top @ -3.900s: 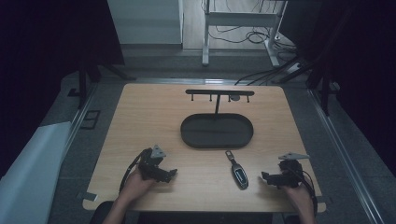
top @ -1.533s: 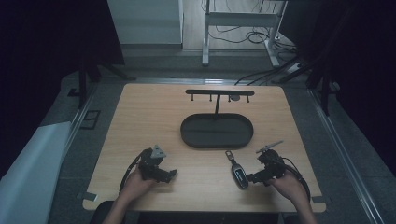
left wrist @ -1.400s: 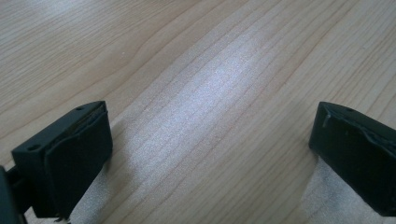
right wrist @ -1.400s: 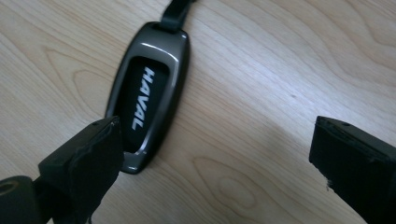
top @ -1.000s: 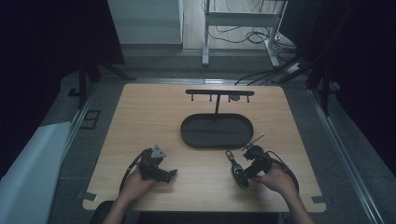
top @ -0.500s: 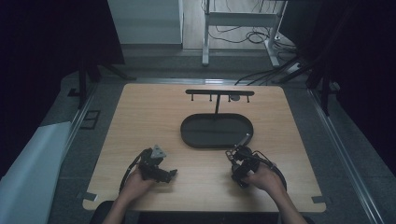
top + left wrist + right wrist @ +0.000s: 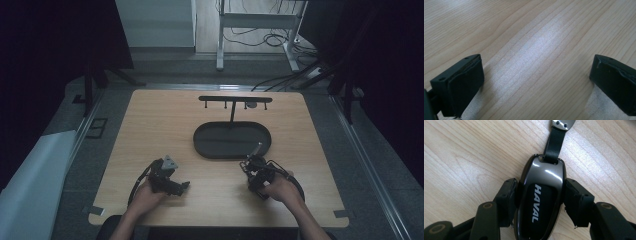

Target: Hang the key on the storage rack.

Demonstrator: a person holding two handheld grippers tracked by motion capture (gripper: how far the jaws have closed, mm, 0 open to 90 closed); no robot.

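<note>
The right tool (image 7: 540,195) grips a dark car key (image 7: 539,202) marked HAVAL by its sides, flat on the wooden bench (image 7: 150,125); the key's lower end is cut off. The left tool (image 7: 537,80) stands wide over bare wood.

A lab: bare wooden table (image 7: 165,120), trailing floor cables (image 7: 280,82), dark curtains (image 7: 45,40).

One word can be read: "HAVAL", in pale capitals running lengthwise down the dark middle panel of the glossy black car key fob (image 7: 540,205) (seen in the right gripper view). The fob lies on the wooden table (image 7: 466,160), near its front edge.
</note>
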